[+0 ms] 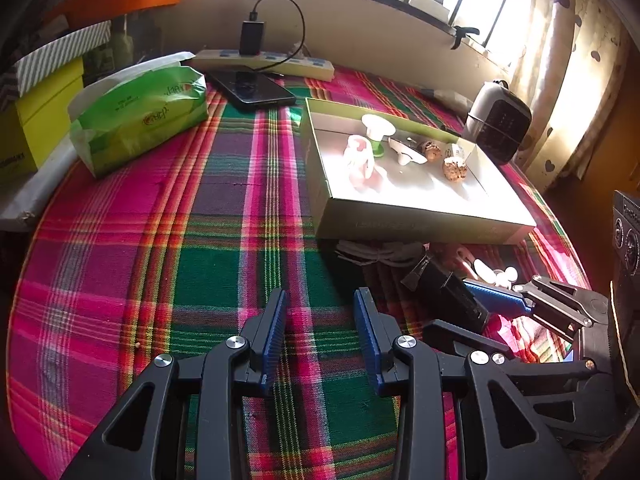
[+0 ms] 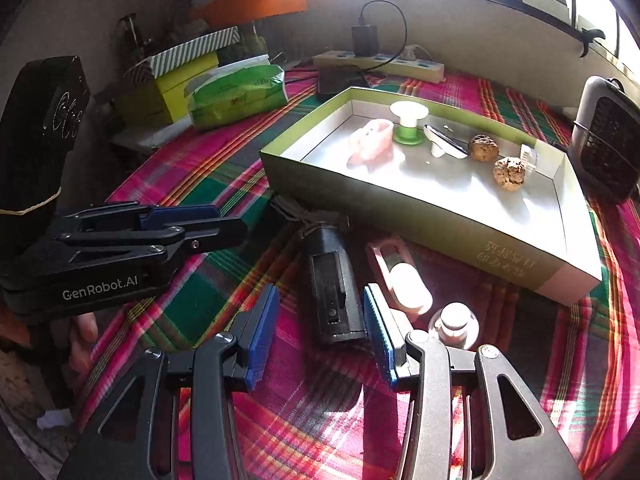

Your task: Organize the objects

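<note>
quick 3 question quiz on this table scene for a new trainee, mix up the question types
1. True or false: the right gripper has its jaws clamped on the black cylindrical device.
2. Which of these lies inside the green-walled box? A) pink clip B) walnuts C) phone D) tissue pack
3. Fill in: the left gripper holds ____ between its jaws.

Key
1. False: the device lies on the plaid cloth with the open jaws either side of it, pads not pressing.
2. B: two walnuts sit in the box, while the pink clip lies on the cloth in front of it.
3. Nothing: only cloth shows between them.
</note>
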`<state>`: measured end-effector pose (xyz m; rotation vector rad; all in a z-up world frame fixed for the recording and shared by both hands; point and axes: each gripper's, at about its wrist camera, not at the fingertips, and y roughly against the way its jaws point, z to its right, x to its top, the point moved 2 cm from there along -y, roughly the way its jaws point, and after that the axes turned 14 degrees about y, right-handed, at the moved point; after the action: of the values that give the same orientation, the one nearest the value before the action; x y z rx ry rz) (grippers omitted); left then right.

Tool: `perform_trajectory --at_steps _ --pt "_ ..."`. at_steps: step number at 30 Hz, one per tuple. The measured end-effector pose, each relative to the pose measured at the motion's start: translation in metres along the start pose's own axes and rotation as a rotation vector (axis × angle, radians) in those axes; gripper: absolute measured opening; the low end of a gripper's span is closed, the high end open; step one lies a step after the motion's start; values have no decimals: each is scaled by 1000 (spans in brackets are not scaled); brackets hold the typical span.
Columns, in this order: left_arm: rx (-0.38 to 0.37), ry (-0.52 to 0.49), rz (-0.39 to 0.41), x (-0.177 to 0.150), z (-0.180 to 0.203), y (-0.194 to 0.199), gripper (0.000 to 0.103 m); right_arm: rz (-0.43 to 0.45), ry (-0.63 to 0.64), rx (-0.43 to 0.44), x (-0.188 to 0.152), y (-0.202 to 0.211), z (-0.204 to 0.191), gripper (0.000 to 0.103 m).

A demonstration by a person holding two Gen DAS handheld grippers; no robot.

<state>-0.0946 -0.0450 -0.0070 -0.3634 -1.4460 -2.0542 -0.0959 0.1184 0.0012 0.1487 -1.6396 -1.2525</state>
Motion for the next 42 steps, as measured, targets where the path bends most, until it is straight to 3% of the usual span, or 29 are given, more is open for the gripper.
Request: perform_trajectory --at_steps 8,14,21,42 --pt "3 8 2 3 -4 0 33 -8 16 -22 6 -6 -1 45" --pt "0 6 0 3 -5 0 33 -12 10 -51 5 -5 2 30" --pt "-1 -4 -3 2 -3 -1 33 -8 -9 -60 -1 1 3 29" --pt "-17 -174 -23 11 36 -24 37 24 -105 -119 -47 51 18 29"
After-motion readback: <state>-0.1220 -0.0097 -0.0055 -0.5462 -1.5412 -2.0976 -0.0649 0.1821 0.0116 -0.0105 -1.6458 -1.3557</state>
